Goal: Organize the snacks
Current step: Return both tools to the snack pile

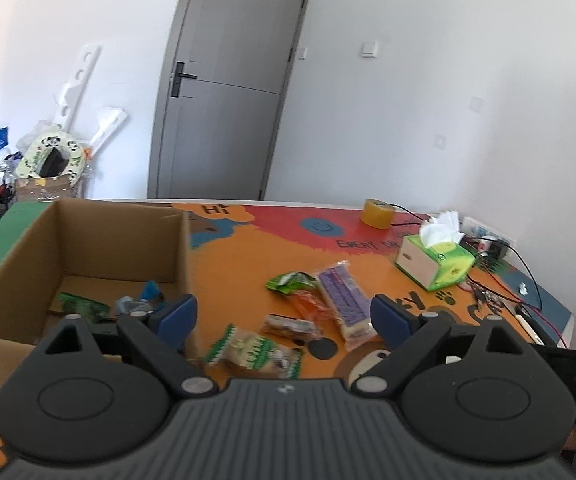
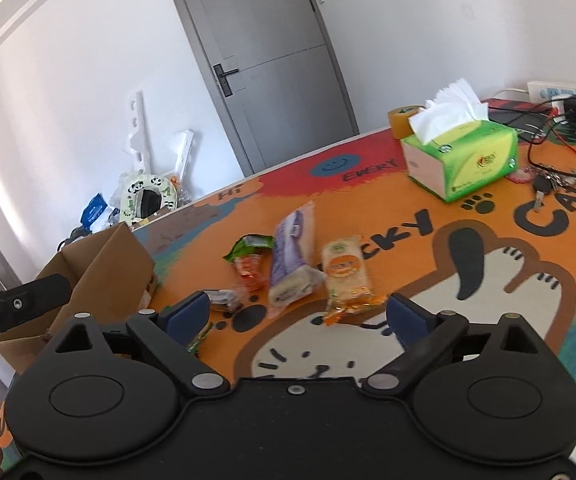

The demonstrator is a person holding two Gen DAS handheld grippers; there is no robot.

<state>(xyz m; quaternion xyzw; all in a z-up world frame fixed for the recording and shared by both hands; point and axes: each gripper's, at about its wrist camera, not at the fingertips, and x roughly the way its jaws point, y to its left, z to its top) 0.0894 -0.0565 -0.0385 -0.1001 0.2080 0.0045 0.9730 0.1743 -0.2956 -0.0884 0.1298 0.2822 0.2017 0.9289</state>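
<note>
Just in front of the cardboard box (image 1: 87, 248), on the cartoon-printed mat (image 1: 247, 248), the remaining snacks lie loose, and both tools hang above them with nothing caught.

Nearest the box, the left gripper (image 1: 283, 316) has its blue pads spread wide apart and empty. Below its gap lie the green-and-white packet (image 1: 253, 350) and a small dark packet (image 1: 288, 326); the purple-wrapped cake (image 1: 342, 298) sits closer to its right finger. Inside the box, 2 or so packets already rest on the floor, among them a green one (image 1: 83, 306).

Farther from the box, the right gripper (image 2: 298, 316) also stands wide apart, holding nothing. The orange-wrapped cake (image 2: 346, 276) lies just ahead of its gap, with the purple one (image 2: 294, 258) beside it on the box side, and a green packet (image 2: 249, 245) and red-orange packet (image 2: 249, 270) beyond that, nearer the box.

To do this pick well, I would judge that each tool should take 1 wrapper only: lower until the pads straddle it across its narrow width, close gently so the cake is not crushed, then carry it over the box wall before releasing. The neighbours touch or nearly touch, so a skewed approach may drag 2 at once.

Farthest from the box stand the tissue box (image 2: 464, 160) and tape roll (image 2: 402, 118), well clear.
</note>
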